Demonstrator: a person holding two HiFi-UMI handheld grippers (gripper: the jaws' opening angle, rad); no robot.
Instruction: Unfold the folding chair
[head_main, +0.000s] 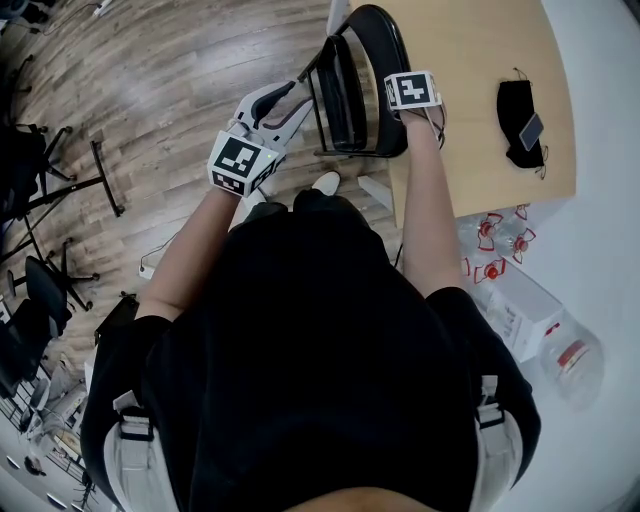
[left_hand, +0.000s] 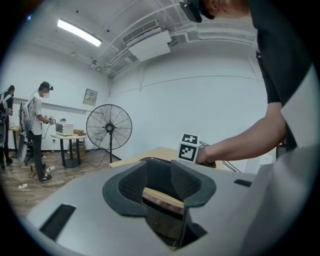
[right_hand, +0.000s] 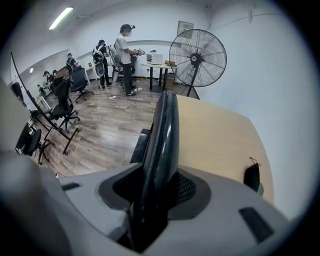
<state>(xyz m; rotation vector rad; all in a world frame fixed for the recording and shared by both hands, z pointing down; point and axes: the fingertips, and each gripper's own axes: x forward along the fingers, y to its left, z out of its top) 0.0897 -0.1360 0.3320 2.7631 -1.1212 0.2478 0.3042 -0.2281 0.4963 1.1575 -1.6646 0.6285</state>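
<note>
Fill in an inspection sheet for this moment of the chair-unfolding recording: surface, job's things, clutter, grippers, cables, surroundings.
Surface: wood-plank floor; light wooden table beside the chair.
Job's things: black folding chair standing at the table's edge; it looks still folded.
Clutter: black fabric item on the table; plastic bottles on the floor at the right.
Grippers: left gripper shut on a dark part of the folding chair, probably the seat edge; right gripper shut on the chair's upper rim.
Cables: white cable on the floor at the left.
Surroundings: pedestal fan, office chairs, people in the background.
</note>
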